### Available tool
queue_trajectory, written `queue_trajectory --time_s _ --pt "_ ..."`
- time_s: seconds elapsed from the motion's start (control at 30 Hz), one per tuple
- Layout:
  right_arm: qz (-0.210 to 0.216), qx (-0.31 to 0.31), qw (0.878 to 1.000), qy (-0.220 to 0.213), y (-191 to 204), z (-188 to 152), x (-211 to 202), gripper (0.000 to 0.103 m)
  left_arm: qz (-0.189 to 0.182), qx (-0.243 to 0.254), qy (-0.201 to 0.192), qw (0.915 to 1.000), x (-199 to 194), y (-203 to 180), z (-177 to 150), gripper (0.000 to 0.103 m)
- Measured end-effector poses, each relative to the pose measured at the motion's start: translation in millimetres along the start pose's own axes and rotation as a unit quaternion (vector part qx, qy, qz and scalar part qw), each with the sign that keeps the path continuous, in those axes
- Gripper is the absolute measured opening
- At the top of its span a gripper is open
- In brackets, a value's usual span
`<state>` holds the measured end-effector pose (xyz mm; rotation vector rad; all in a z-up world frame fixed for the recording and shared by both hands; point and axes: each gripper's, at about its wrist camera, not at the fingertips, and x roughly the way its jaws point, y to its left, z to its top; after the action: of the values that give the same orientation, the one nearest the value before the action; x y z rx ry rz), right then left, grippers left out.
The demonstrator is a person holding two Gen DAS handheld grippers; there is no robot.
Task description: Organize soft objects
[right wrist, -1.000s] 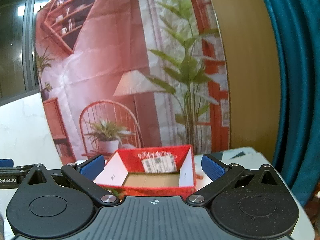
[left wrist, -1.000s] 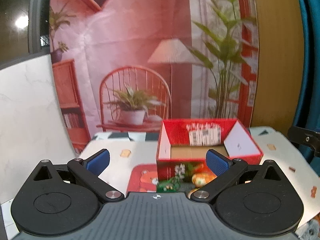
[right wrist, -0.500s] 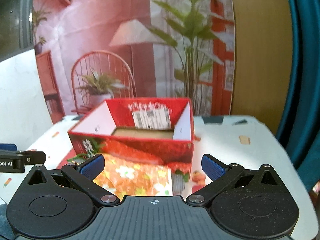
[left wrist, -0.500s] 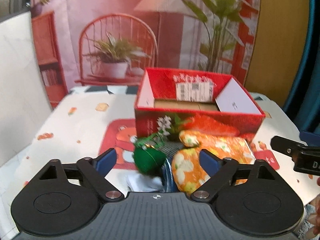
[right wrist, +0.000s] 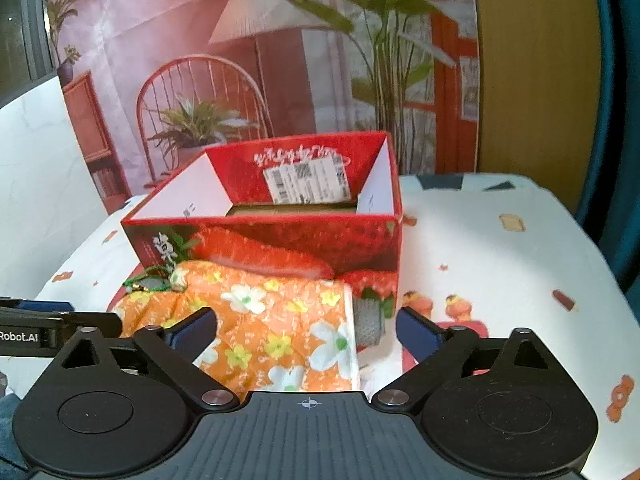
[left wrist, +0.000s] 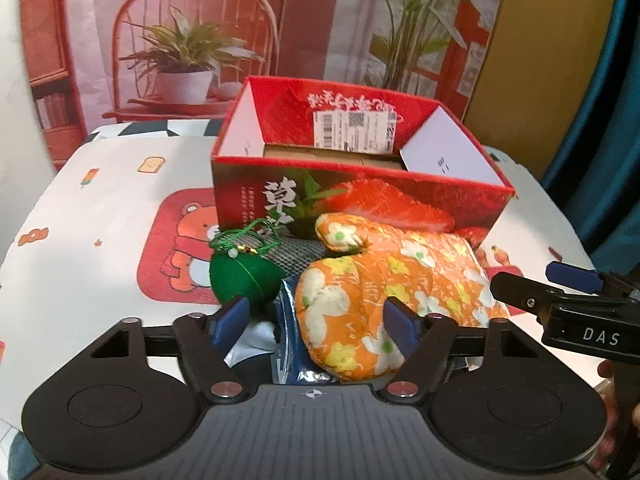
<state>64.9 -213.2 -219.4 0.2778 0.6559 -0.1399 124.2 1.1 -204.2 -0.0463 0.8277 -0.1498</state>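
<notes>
An orange floral oven mitt point(left wrist: 384, 280) lies on the table in front of an open red strawberry box point(left wrist: 352, 196). A green ball-shaped sachet with a cord point(left wrist: 244, 276) sits to its left, over a grey knitted item point(left wrist: 296, 256) and a blue-and-white item point(left wrist: 288, 332). My left gripper point(left wrist: 316, 320) is open, fingers either side of the mitt's near end. My right gripper point(right wrist: 304, 328) is open just above the mitt point(right wrist: 276, 328), facing the box point(right wrist: 280, 240). It also shows at the right of the left wrist view point(left wrist: 560, 284).
The table carries a white cloth with bear prints point(left wrist: 100, 240). A printed backdrop with a chair and plants point(left wrist: 192, 40) hangs behind the table. A teal curtain point(right wrist: 616, 120) is at the right. A white panel point(right wrist: 32, 160) stands at the left.
Both grippers have tilted down and come closer to the table. The pile of soft items came into view and now lies between the open fingers of each gripper.
</notes>
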Motion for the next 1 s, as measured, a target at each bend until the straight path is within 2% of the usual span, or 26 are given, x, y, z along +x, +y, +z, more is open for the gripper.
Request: queue_trajectory --time_s 0.37,0.57,0.77,0.9,1.0 --pt "0.023 0.011 0.999 0.022 -9 -1 16 0.088 0.003 0.024 0.033 0.9992 19 -9 4 0.053" --pt "0.042 0.009 0.999 0.031 -10 -2 27 0.088 -0.01 0.005 0.054 0.9985 31 0 4 0.053" --pt "0.05 0.018 0.997 0.049 -14 -4 43 0.088 -0.042 -0.014 0.056 0.9975 33 6 8 0.053" --pt "0.055 0.025 0.996 0.064 -18 -5 55 0.088 -0.042 -0.006 0.054 0.9976 36 6 9 0.052" --pt "0.063 0.029 0.995 0.072 -19 -3 64 0.088 -0.038 0.001 0.049 0.9981 38 6 11 0.041"
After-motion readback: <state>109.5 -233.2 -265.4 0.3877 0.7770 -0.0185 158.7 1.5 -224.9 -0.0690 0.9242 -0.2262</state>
